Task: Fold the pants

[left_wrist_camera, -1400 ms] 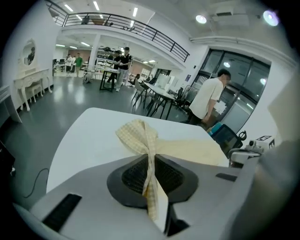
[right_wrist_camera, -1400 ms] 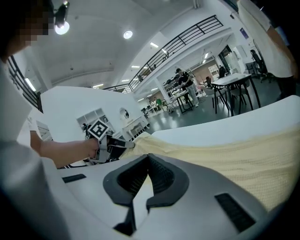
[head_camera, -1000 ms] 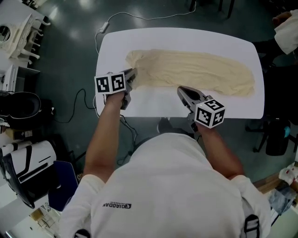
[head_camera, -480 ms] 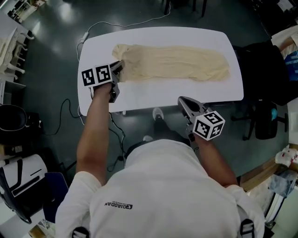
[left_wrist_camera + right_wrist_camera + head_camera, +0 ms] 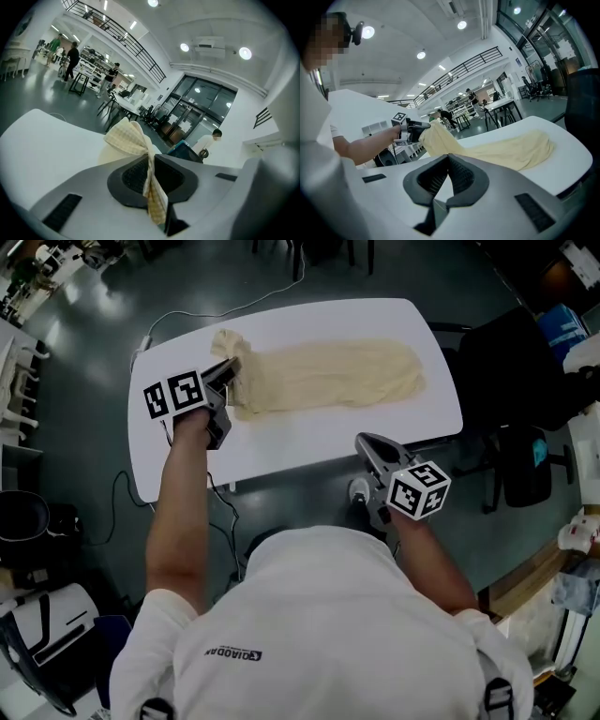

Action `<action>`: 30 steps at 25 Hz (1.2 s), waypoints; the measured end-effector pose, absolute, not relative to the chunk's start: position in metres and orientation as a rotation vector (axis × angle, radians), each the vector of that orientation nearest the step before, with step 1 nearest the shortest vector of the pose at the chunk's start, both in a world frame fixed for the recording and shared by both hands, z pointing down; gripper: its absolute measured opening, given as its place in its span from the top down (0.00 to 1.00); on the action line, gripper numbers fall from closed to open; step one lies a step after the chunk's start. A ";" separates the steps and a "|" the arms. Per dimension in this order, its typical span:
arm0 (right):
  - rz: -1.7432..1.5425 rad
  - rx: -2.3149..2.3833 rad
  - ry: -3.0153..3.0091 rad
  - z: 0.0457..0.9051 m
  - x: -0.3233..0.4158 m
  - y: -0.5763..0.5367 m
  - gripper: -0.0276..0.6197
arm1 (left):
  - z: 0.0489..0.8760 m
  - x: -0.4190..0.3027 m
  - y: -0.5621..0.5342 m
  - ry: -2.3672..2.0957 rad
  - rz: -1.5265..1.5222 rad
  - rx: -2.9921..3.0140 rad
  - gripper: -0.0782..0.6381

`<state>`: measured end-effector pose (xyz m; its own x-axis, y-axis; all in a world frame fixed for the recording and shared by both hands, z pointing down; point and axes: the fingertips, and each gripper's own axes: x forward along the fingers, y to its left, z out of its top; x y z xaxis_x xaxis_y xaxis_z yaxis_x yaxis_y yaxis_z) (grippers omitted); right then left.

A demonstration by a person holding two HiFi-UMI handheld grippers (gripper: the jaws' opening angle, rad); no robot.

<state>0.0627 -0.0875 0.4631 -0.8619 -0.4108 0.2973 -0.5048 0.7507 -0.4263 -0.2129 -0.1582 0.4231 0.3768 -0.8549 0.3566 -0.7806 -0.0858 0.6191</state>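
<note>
Pale yellow pants [image 5: 328,376] lie stretched lengthwise across the white table [image 5: 309,442]. My left gripper [image 5: 228,369] is shut on their left end and holds it raised off the tabletop, so the cloth rises toward the jaws. In the left gripper view a fold of checked yellow fabric [image 5: 129,138] is pinched between the pads and hangs out below them. My right gripper [image 5: 361,440] hovers just off the table's near edge, jaws together with nothing in them. From the right gripper view the pants [image 5: 511,150] run from the left gripper [image 5: 419,125] out to the right.
A black chair [image 5: 511,362] and a blue box [image 5: 562,329] stand beyond the table's right end. A white cable [image 5: 225,310] trails over the dark floor past the far left corner. Desks and people show far off in the left gripper view.
My left gripper has risen with the pants' left end, which now lifts off the table. My right gripper has drawn back from the table's near edge to beyond it.
</note>
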 end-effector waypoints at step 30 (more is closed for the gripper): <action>0.825 0.609 -2.788 0.487 0.255 -0.321 0.93 | 0.372 0.039 -0.362 -1.441 0.019 2.000 0.81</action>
<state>0.2547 -0.3207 0.4866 -0.9018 -0.3349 0.2731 -0.4296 0.7634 -0.4823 0.0389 -0.3625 0.3719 0.3920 -0.8390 0.3774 -0.8488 -0.1717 0.5000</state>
